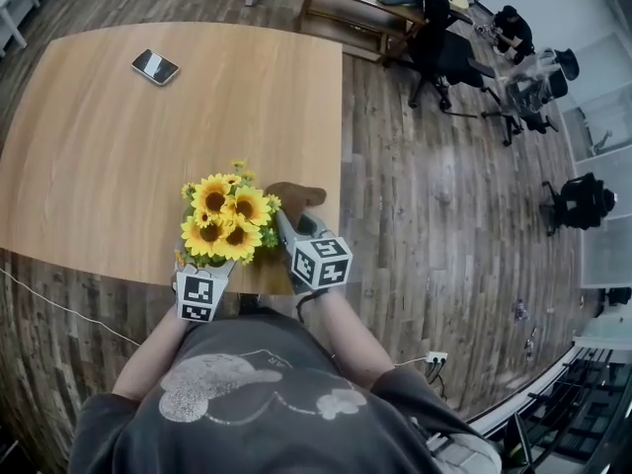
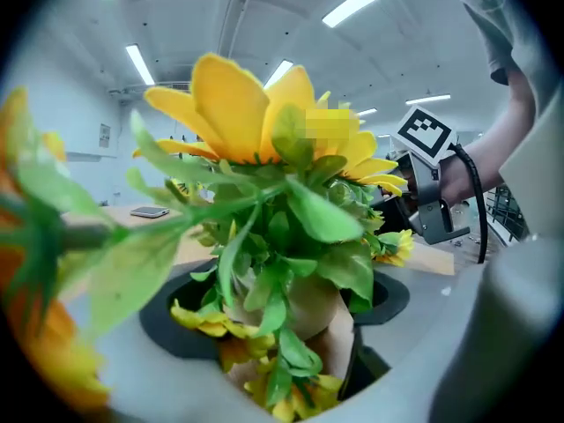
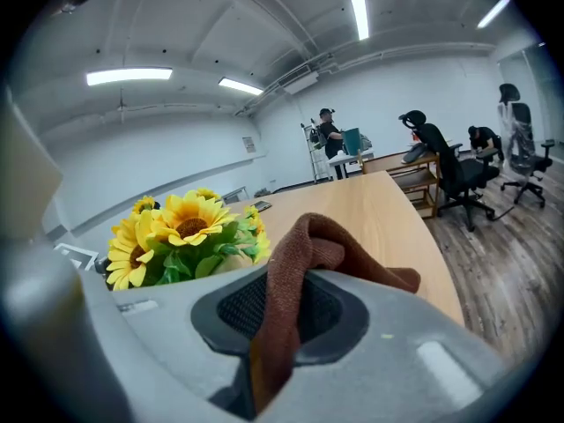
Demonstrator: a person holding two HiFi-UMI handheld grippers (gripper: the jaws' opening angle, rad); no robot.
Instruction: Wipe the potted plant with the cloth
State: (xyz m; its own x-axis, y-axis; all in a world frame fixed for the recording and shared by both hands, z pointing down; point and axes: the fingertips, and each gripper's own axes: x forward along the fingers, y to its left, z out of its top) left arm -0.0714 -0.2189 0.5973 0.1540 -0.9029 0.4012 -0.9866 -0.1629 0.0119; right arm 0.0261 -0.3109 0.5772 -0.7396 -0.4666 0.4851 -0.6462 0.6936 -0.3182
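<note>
Nearest of all, the person (image 1: pixel 247 403), wearing a dark grey printed shirt, is stretching both forearms toward the potted plant (image 1: pixel 227 220). The plant is standing at the near edge of the wooden table (image 1: pixel 99 166), not far from the table's right-hand corner. The left gripper (image 2: pixel 282 311) is lying against the plant's near-left side, tucked under the overhanging green leaves. Its jaws are clasping the pale rounded pot (image 2: pixel 313 298), with one dark pad sitting on each side of it, though leaves and yellow petals are covering part of the contact. The right gripper (image 3: pixel 278 315) is sitting just to the right of the plant, and its jaws are pinching the brown cloth (image 3: pixel 304 245) tightly between them. The cloth is bulging up in a fold above the pads and trailing a corner away from the plant. That fold is sitting just beside the sunflower blooms, and whether it is touching a petal cannot be told. Beyond the plant and off to its far left, a phone (image 1: pixel 155 66) is lying flat on the table, well apart from the flowers. Farther still, past the table and to the plant's far right, grey plank floor (image 1: pixel 425 196) is stretching away. There, black office chairs (image 1: pixel 439 52) are standing around desks, and people (image 1: pixel 513 28) are sitting at them.
</note>
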